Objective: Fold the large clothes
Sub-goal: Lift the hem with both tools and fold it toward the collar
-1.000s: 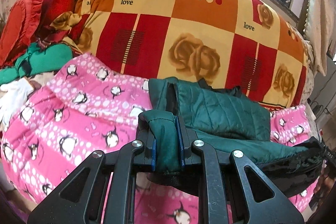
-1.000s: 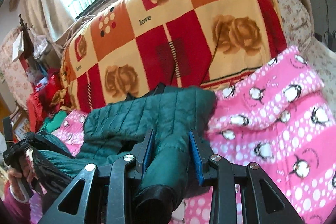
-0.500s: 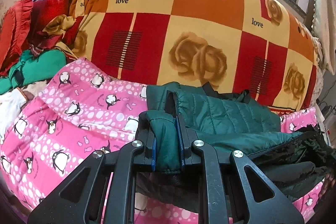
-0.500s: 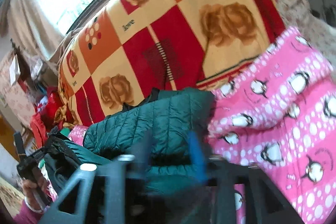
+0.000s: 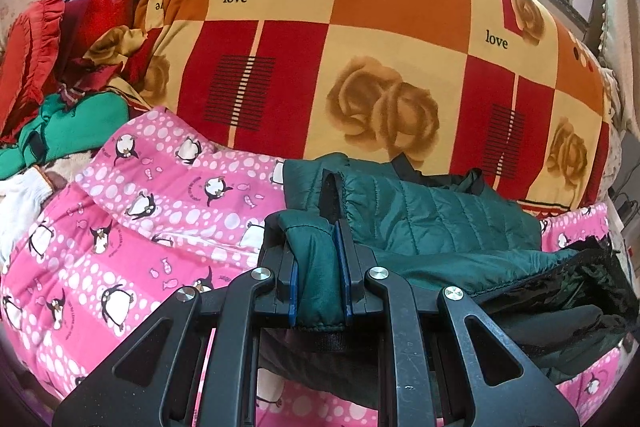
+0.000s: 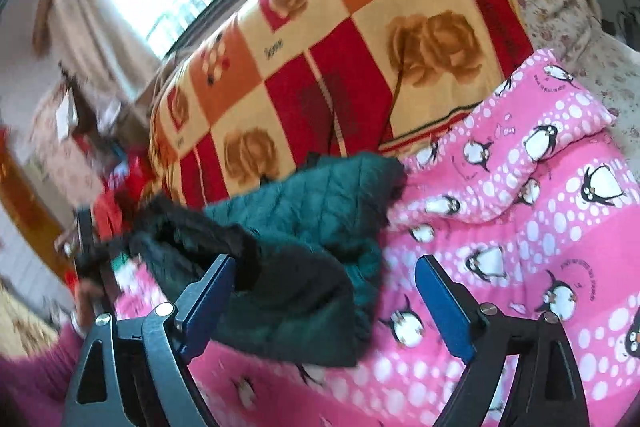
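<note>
A dark green quilted jacket with black lining lies partly folded on the pink penguin blanket. My left gripper is shut on a fold of the jacket's green fabric at its left end. In the right wrist view the jacket lies in a heap, its dark lining toward me. My right gripper is open, its blue pads wide apart, with the jacket's near edge lying between and in front of them. That view is blurred by motion.
A large red, orange and cream rose-print quilt is piled behind the jacket. Red and green clothes are heaped at the left. The pink blanket stretches to the right. The left gripper and hand show at the far left.
My right gripper has let go of the jacket and opened wide. The released fabric has dropped onto the blanket. My left gripper keeps its hold and has moved slightly forward.
</note>
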`<state>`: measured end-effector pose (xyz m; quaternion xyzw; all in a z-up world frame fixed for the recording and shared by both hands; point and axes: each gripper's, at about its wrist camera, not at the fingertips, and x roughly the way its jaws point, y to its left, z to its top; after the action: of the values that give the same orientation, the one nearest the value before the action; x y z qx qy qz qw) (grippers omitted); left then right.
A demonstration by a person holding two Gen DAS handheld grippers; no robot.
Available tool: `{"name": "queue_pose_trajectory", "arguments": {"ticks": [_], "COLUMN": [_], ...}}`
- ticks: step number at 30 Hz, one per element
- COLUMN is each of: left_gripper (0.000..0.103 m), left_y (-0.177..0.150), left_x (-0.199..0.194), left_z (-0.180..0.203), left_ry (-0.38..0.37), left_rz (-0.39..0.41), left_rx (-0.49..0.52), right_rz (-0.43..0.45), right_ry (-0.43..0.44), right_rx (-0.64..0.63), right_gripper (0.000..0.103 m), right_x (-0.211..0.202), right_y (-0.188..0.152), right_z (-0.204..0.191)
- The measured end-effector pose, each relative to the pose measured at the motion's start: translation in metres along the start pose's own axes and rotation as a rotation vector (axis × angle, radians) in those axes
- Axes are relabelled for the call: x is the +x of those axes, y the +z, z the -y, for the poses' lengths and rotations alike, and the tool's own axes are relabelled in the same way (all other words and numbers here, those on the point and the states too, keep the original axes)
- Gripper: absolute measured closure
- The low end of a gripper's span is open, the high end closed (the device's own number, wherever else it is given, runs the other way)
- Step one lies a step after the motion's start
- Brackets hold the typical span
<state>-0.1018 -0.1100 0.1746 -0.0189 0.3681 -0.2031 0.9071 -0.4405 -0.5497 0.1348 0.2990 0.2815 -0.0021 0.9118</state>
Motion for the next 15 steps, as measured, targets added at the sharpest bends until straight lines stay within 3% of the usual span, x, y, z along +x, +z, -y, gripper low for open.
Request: {"name": "queue_pose_trajectory", "arguments": {"ticks": [6, 9, 15], "left_gripper": [0.088, 0.088, 0.088], "left_y": [-0.002, -0.001, -0.004], "left_x": [0.001, 0.0, -0.003], "left_z": [0.0, -0.001, -0.001], "left_ry": [0.02, 0.021, 0.036], "left_rz": [-0.001, -0.008, -0.004], "left_rx": [0.008, 0.008, 0.023], "right_rz": [-0.031, -0.065, -0.088], "right_ry": [-0.004, -0.047, 0.032], "right_rx": [-0.077, -0.157, -0.233], "right_gripper": [0.012, 0.009, 0.003], "right_x": [-0.001, 0.013, 0.062], "right_y": [-0.015, -0.017, 0.001], "right_z": [0.004, -0.002, -0.014]}}
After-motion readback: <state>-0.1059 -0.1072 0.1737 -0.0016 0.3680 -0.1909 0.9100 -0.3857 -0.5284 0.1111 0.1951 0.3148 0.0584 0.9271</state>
